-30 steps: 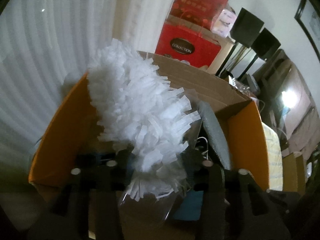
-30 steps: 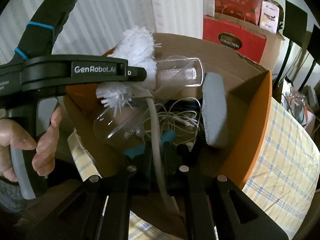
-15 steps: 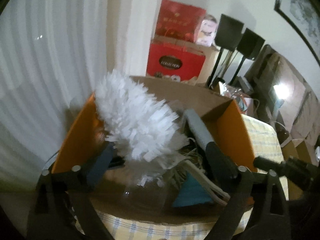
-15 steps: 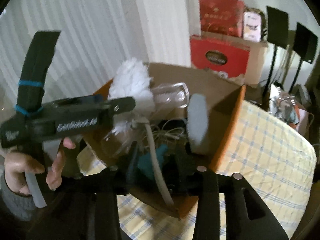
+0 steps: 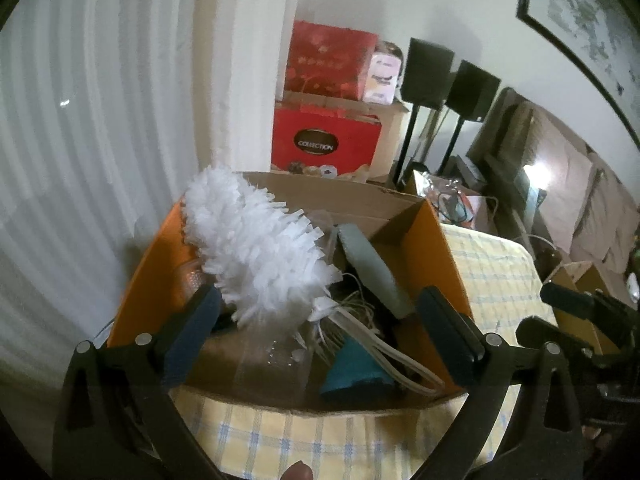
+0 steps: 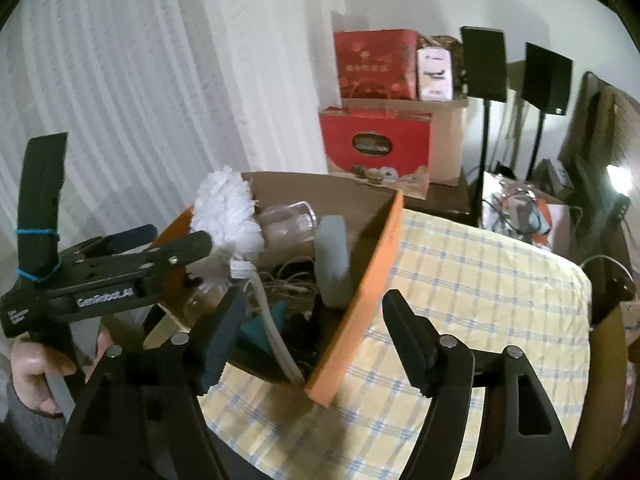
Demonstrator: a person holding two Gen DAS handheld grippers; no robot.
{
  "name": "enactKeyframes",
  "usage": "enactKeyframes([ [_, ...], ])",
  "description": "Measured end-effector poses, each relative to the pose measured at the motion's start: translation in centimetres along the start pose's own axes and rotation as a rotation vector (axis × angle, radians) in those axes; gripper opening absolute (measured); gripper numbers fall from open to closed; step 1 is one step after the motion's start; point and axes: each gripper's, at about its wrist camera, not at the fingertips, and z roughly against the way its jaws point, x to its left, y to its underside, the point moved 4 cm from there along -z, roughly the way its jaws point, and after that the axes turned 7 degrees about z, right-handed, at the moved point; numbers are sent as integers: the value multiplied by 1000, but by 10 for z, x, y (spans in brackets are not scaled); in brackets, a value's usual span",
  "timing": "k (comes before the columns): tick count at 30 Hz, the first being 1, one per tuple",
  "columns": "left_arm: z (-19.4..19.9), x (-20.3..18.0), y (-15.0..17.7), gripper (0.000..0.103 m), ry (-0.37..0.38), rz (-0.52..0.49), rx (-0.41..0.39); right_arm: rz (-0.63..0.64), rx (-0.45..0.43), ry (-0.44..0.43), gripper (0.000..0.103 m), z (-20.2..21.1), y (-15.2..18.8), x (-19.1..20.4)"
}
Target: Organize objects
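Note:
A cardboard box with orange flaps [image 5: 436, 248] [image 6: 372, 264] stands on a table with a yellow checked cloth [image 6: 480, 280]. In it lie a white fluffy duster [image 5: 256, 252] [image 6: 228, 216] with a beige handle [image 5: 384, 356] [image 6: 276, 336], a grey pad [image 5: 372, 268] [image 6: 332, 264], a clear cup [image 6: 292, 224], a teal piece [image 5: 352, 368] and white cables [image 5: 356, 308]. My left gripper [image 5: 320, 332] [image 6: 172, 238] hangs above the box's near left side. Its jaws are opening, the pads clear of the duster. My right gripper [image 6: 316, 340] is over the near corner with its jaws opening on nothing.
Red gift bags and boxes [image 5: 324, 144] [image 6: 376, 148] are stacked behind the box. Black speakers on stands [image 5: 428, 72] [image 6: 484, 64] stand to their right. A white curtain [image 5: 100, 120] hangs along the left. A hand [image 6: 32, 368] holds the left gripper's handle.
Both grippers opened and drew back and up from the box. The left let go of the duster's head, the right of its handle. The duster now lies in the box.

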Motion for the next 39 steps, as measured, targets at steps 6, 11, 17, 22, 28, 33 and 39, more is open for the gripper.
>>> enactKeyframes([
  [6,14,-14,13,103,26,-30,-12,-31,-16,82,84,19,10,-9],
  [11,20,-25,27,103,-14,-69,-22,-71,-20,119,89,33,21,-20],
  [17,27,-37,45,103,0,-100,-9,-113,-33,238,103,51,40,-33],
  [22,33,-42,59,103,-3,-101,0,-146,-34,289,103,62,54,-38],
  [28,39,-42,65,103,-16,-106,-3,-186,-29,331,103,70,71,-45],
  [33,41,-43,70,103,-34,-121,-1,-216,-28,352,103,76,84,-48],
  [39,42,-44,75,103,-4,-121,20,-224,-22,364,103,81,93,-46],
])
